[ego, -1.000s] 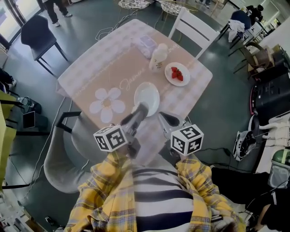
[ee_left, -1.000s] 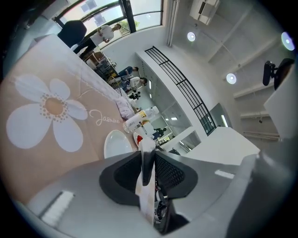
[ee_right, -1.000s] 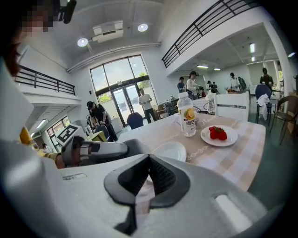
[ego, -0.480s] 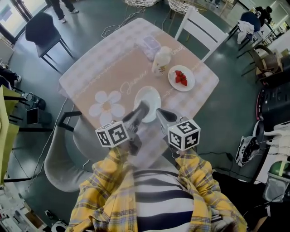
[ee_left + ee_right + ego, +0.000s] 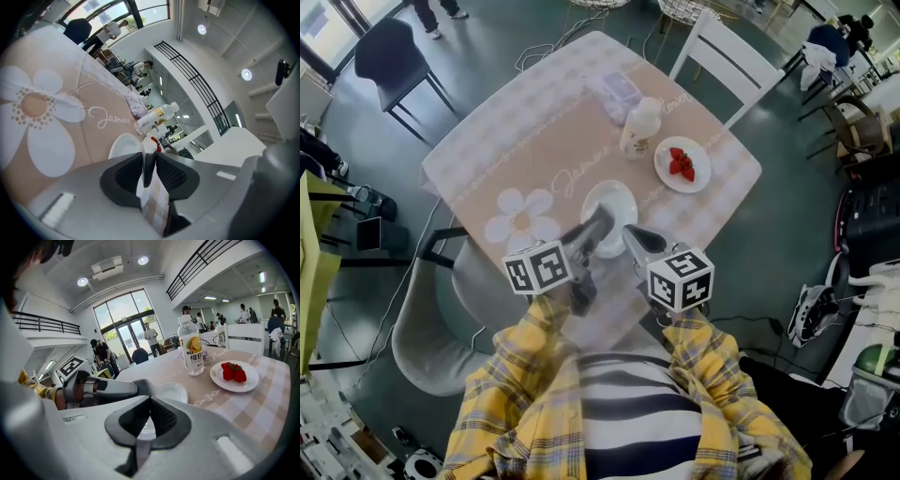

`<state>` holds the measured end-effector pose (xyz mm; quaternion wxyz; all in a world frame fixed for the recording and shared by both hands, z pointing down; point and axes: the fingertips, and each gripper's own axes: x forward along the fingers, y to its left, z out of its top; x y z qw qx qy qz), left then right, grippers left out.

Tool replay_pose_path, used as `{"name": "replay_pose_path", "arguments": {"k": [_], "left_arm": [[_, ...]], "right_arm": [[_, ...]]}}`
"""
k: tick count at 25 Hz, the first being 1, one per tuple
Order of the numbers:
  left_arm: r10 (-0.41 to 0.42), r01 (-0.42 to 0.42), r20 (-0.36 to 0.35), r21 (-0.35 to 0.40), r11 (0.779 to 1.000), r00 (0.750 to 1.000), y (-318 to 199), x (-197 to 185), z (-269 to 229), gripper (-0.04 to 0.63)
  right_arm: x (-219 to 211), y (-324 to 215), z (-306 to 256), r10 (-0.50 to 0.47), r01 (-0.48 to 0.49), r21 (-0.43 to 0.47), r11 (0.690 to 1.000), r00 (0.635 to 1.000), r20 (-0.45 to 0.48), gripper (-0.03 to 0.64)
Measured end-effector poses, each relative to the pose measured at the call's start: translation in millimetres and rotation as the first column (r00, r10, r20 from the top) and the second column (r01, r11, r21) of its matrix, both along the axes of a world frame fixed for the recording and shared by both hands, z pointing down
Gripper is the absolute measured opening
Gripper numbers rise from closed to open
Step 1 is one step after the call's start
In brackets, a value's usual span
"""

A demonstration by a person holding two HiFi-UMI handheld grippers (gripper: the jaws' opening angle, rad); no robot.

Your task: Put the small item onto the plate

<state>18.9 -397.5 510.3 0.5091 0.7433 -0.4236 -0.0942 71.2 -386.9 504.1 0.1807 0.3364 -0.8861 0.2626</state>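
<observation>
Since the only small things on the desk [image 5: 534, 150] are the berries [image 5: 681, 165], I take one of them to be the item. They lie bunched and touching on the far plate [image 5: 698, 180], to the right of the bottle [image 5: 639, 127] and well apart from both grippers. The empty plate [image 5: 619, 195] sits nearer the person, with nothing on it.

The left gripper [image 5: 601, 218] hangs over the near edge of the empty plate. In its own view the jaws stand a narrow slit apart, and I see only plate and cloth through the gap, nothing pinched. The right gripper [image 5: 629, 232] is just beside it, short of that plate, its jaws closed tip to tip on nothing.

A berry should be very light, so weight is no worry; softness is. The flesh will likely bruise or split under a hard squeeze, and the skin may be slick, so the tapered body could squirt forward out of the jaws. I would take hold across the broad shoulder near the leafy end, where the sides run closest to parallel, and close only until it stops sliding. How the berries are turned is too small to tell here. Because they touch, the outermost one is the safer pick, approached from its free side so the others are not shoved off the rim.
</observation>
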Motion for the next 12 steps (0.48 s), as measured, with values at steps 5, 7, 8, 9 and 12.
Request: {"name": "replay_pose_path", "arguments": {"k": [5, 7, 8, 9, 12], "left_arm": [[0.046, -0.046, 0.009, -0.034, 0.998, 0.999, 0, 8, 6, 0.094], [0.066, -0.065, 0.029, -0.047, 0.997, 0.997, -1, 10, 9, 0.094], [0.075, -0.073, 0.033, -0.053, 0.996, 0.997, -1, 11, 10, 0.094], [0.080, -0.079, 0.031, -0.057, 0.995, 0.996, -1, 12, 10, 0.094], [0.086, -0.084, 0.030, -0.061, 0.995, 0.996, -3, 13, 10, 0.094]], "right_arm": [[-2, -1, 3, -0.008, 0.008, -0.003, 1.000, 1.000, -0.002, -0.003], [-1, -3, 3, -0.007, 0.007, -0.005, 1.000, 1.000, 0.000, -0.003], [-1, -4, 2, -0.006, 0.006, -0.005, 1.000, 1.000, 0.001, -0.003], [-1, -5, 2, -0.007, 0.007, -0.005, 1.000, 1.000, 0.002, -0.003], [-2, -7, 2, -0.014, 0.014, -0.004, 1.000, 1.000, 0.002, -0.003]]}}
